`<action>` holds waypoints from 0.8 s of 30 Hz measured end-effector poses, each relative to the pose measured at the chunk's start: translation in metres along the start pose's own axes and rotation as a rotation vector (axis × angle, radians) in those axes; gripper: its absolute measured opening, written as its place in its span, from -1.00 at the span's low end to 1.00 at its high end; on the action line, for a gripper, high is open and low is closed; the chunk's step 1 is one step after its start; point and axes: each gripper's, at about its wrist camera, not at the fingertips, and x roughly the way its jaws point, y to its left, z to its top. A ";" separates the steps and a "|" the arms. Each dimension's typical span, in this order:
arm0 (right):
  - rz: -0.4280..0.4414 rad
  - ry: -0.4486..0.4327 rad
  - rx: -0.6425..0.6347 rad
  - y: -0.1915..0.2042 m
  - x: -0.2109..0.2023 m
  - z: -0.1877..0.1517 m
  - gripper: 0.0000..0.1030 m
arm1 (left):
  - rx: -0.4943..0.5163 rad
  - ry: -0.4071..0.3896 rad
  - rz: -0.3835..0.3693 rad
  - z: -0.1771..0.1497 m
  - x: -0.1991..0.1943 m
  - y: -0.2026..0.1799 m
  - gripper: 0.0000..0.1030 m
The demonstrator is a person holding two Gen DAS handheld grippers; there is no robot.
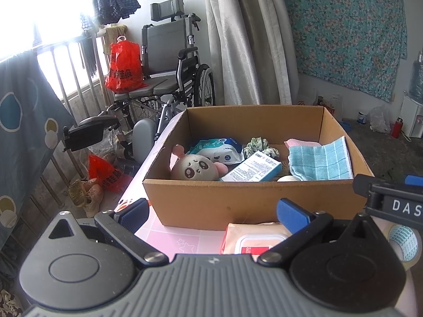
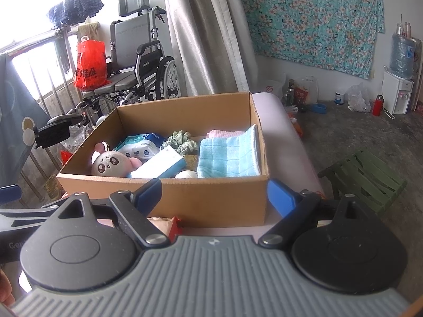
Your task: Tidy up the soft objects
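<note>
While both our grippers hover with jaws wide and empty, the peach wipes packet with white lid [image 1: 253,240] lies at the tabletop's near edge. It sits just under our left gripper [image 1: 214,211], nearer than our right gripper [image 2: 214,194], short of the brown cardboard box [image 1: 238,200].

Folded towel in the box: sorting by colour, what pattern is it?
Light blue towel with a white check grid, clearest in the right wrist view.

Wheelchair [image 1: 169,79] by curtain [image 1: 246,39], red bag [image 1: 124,66] on seat; floral cloth [image 2: 312,15] on wall; green stool [image 2: 364,179] on floor.
</note>
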 end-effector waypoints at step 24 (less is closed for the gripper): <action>-0.003 -0.002 0.002 -0.002 0.000 0.001 0.69 | 0.022 -0.033 0.004 0.002 -0.007 -0.003 1.00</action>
